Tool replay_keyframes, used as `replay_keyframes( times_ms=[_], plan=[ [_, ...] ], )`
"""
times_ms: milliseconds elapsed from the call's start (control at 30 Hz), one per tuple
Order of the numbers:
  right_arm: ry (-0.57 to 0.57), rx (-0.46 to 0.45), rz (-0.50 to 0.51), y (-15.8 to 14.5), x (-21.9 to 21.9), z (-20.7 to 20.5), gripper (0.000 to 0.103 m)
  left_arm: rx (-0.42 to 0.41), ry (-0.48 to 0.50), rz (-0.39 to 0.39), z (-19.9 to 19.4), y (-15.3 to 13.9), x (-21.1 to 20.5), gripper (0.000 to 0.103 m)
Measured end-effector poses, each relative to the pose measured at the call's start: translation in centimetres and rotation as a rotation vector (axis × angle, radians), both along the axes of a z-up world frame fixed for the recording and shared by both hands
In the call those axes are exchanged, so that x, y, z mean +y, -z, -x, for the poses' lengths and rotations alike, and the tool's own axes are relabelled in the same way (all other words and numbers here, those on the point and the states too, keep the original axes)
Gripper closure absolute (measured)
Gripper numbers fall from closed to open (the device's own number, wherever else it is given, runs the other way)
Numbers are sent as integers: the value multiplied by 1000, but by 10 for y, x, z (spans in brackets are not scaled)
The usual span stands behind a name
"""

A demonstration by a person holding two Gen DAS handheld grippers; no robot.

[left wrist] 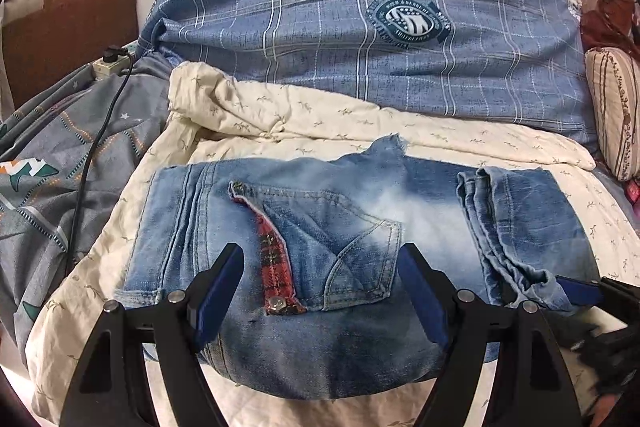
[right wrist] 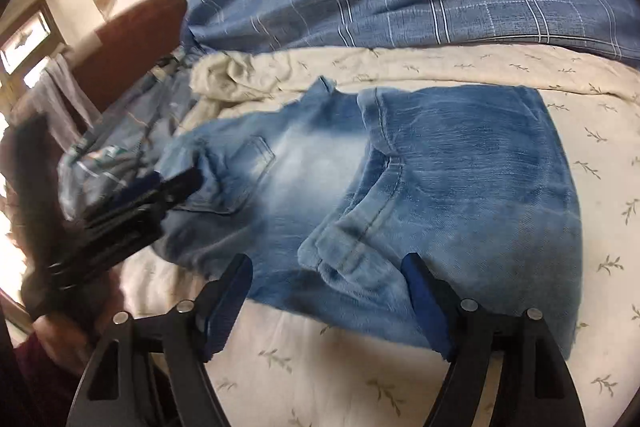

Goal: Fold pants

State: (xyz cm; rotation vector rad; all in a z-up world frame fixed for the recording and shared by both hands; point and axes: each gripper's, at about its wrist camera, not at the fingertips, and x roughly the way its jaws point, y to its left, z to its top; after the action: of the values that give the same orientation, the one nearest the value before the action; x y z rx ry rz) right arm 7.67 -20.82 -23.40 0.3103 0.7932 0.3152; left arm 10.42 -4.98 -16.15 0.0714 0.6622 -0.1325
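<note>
Light blue jeans (left wrist: 360,227) lie folded on a cream sheet (left wrist: 280,131), with a back pocket and a red plaid flap (left wrist: 274,263) facing up. The leg ends (left wrist: 520,219) are folded over on the right. My left gripper (left wrist: 322,291) is open, its blue pads over the near waist part of the jeans. My right gripper (right wrist: 328,291) is open above the near edge of the folded jeans (right wrist: 440,187). It also shows at the right edge of the left wrist view (left wrist: 580,291), next to the leg ends. The left gripper appears blurred in the right wrist view (right wrist: 160,195).
A blue plaid duvet (left wrist: 360,19) lies bunched behind the jeans. A grey patterned cover (left wrist: 52,167) with a black cable (left wrist: 100,131) and a power strip (left wrist: 108,67) lies at left. A brown headboard (left wrist: 60,31) stands far left. A striped pillow (left wrist: 616,107) sits at right.
</note>
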Motion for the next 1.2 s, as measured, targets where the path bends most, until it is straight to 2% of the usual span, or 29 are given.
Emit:
replay_keyframes(
  times_ms=[133, 233, 300, 367, 433, 500, 633, 733, 833, 900, 967, 1000, 1033, 1100, 1200],
  plan=[
    [98, -96, -125, -17, -39, 15, 24, -2, 14, 33, 0, -5, -1, 23],
    [202, -119, -130, -19, -59, 20, 25, -4, 45, 33, -3, -15, -11, 23],
    [249, -99, -124, -14, -63, 18, 37, -36, 77, 14, -6, -29, -25, 23],
    [275, -69, -70, -10, -60, 12, 47, -45, 120, -31, -13, -43, -44, 23],
    [286, -58, -11, -8, -54, 8, 53, -39, 154, -49, -24, -54, -63, 23],
    [258, -63, 0, -8, -50, 8, 57, -6, 207, -50, -38, -57, -83, 24],
    [199, -51, 100, -2, -31, 4, 57, 95, 303, -147, -68, -38, -133, 34],
    [158, -16, 143, 6, -24, 6, 57, 167, 312, -229, -88, -12, -155, 44],
    [126, -25, 188, 8, -18, 9, 57, 215, 295, -322, -105, 17, -167, 46],
    [104, -18, 173, 9, -19, 11, 57, 220, 294, -348, -113, 32, -172, 46],
    [83, -16, 157, 8, -21, 12, 58, 173, 294, -383, -111, 35, -178, 46],
    [75, -15, 154, 8, -21, 11, 58, 124, 296, -446, -109, 38, -187, 46],
    [69, -15, 152, 9, -21, 11, 58, 114, 299, -486, -110, 42, -194, 46],
    [63, -16, 140, 9, -22, 10, 58, 127, 291, -485, -115, 42, -196, 47],
    [64, -29, 112, 6, -23, 8, 57, 190, 292, -394, -123, 31, -181, 49]
  ],
)
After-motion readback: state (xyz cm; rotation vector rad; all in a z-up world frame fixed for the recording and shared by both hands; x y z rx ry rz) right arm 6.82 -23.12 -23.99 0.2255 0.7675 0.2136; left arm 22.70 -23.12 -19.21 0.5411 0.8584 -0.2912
